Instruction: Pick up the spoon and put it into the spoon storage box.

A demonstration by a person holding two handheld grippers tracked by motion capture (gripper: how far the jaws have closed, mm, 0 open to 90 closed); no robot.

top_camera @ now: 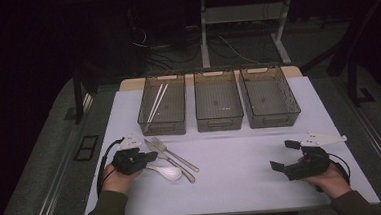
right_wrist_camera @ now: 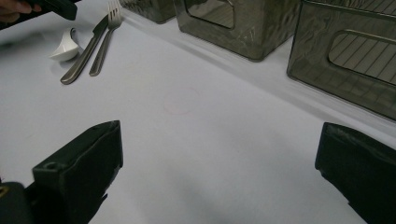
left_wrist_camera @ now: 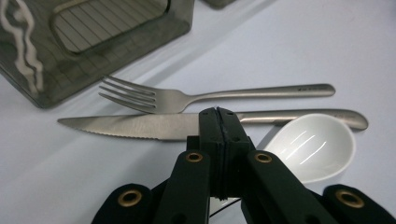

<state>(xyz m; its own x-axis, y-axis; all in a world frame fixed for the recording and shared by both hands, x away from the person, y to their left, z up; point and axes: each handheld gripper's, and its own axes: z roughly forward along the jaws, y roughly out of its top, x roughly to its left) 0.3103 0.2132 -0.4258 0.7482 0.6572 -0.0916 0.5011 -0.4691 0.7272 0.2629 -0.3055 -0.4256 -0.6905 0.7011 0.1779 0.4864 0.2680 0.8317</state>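
My left gripper (top_camera: 150, 157) is at the table's front left with its jaws pressed together and no gap showing (left_wrist_camera: 218, 114). Its tips sit just over a serrated knife (left_wrist_camera: 135, 126), next to a fork (left_wrist_camera: 187, 98) and a white ceramic spoon (left_wrist_camera: 313, 144). The spoon's handle runs under the jaws and is hidden there. In the high view the fork (top_camera: 174, 153), knife (top_camera: 171, 163) and spoon (top_camera: 167, 172) lie together right of that gripper. My right gripper (top_camera: 284, 155) rests at the front right, jaws wide apart (right_wrist_camera: 219, 158) over bare table.
Three smoky plastic bins stand in a row at the back: the left bin (top_camera: 144, 121) holds a pair of pale chopsticks (top_camera: 156, 102), then the middle bin (top_camera: 220, 121) and the right bin (top_camera: 275, 119). The white table (top_camera: 233, 185) ends near both forearms.
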